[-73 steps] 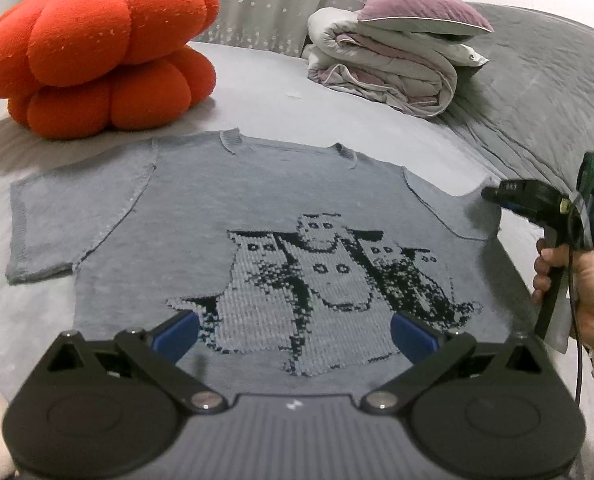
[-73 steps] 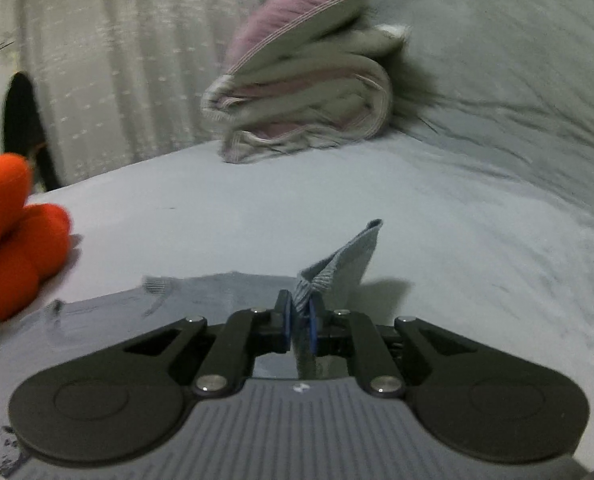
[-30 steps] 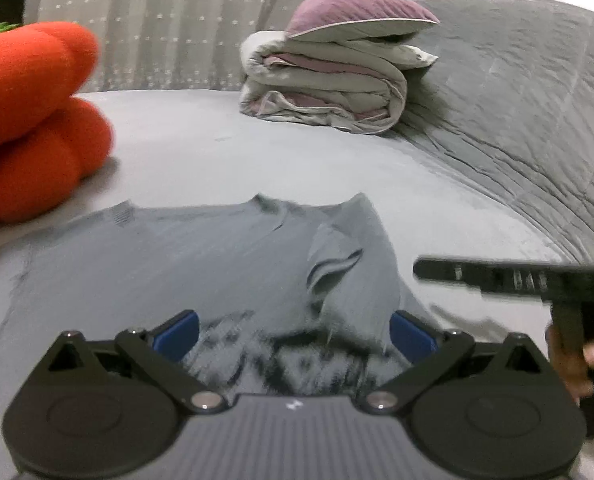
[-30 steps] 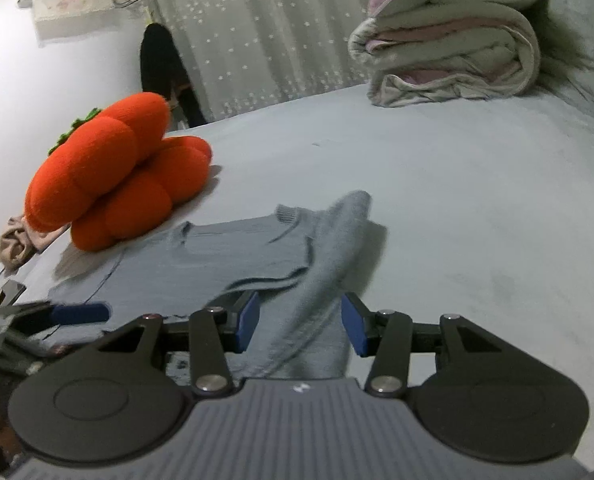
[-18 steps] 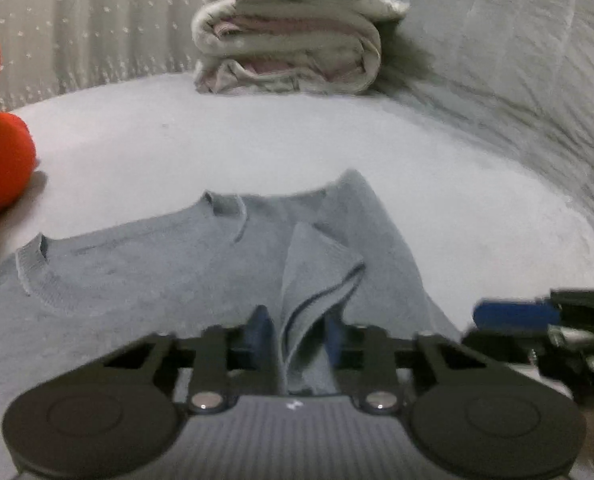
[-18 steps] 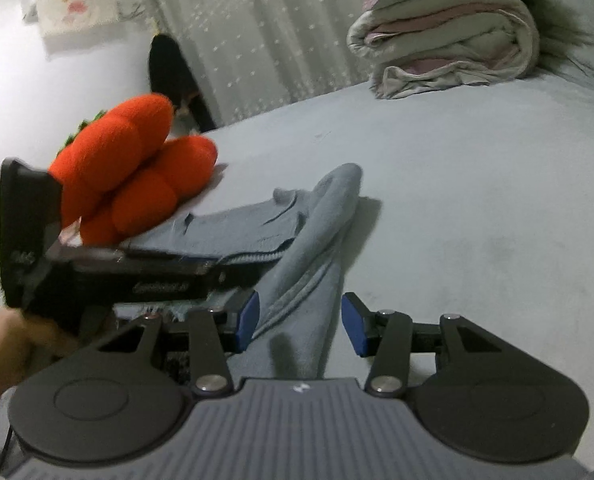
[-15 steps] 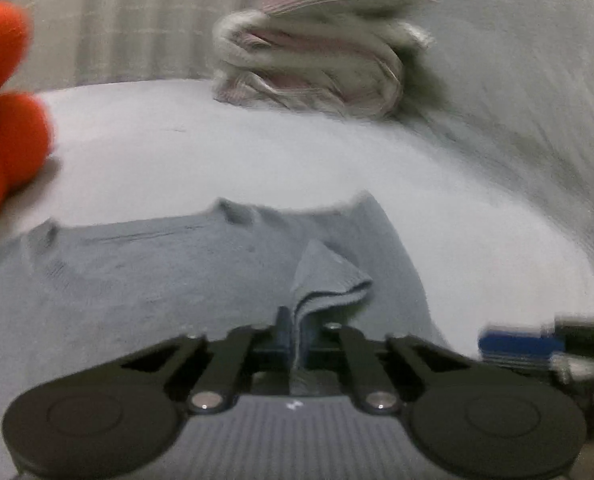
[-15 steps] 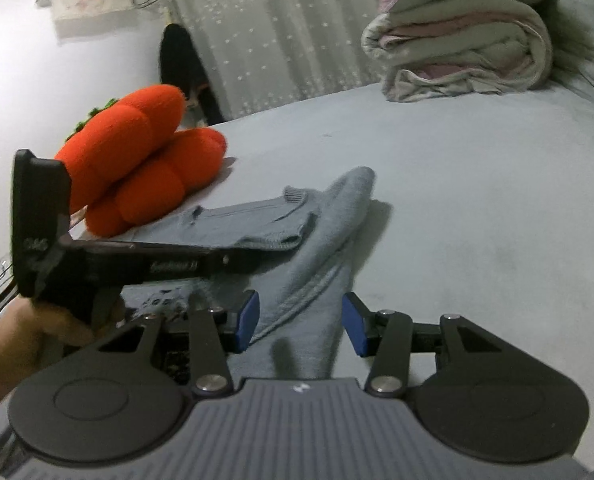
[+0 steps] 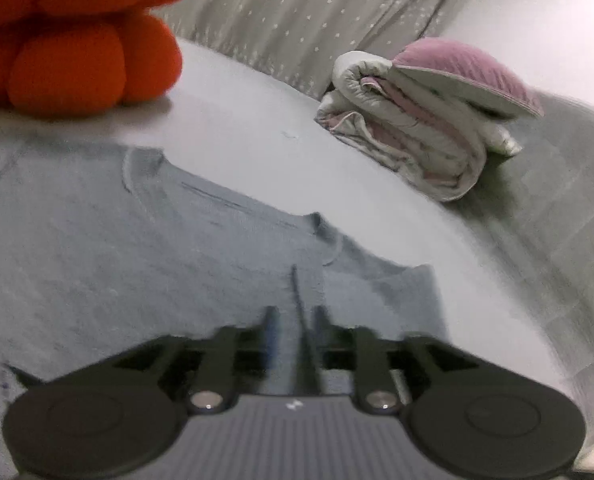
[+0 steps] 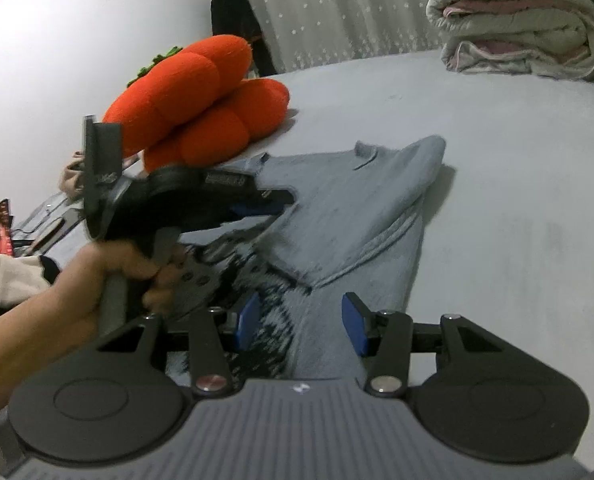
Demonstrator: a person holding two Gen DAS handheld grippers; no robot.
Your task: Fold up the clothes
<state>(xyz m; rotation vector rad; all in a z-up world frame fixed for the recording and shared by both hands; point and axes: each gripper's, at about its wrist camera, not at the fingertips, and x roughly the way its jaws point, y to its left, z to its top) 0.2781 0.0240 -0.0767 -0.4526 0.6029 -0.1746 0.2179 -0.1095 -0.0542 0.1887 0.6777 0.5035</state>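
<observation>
Pinching the sleeve flap with the left fingers (image 10: 273, 204).
I am keeping the sweater (image 10: 357, 200) flat on the bed (image 10: 517, 140), right side folded in; the right fingers (image 10: 301, 320) are hovering wide over it.

A pale grey bed (image 10: 517, 168) carries everything. Seen from the right wrist, a grey knitted top (image 10: 361, 216) lies spread at centre, an orange plush pumpkin (image 10: 193, 108) at 10 o'clock of it, and a rolled quilt (image 10: 525, 20) at 2 o'clock.
</observation>
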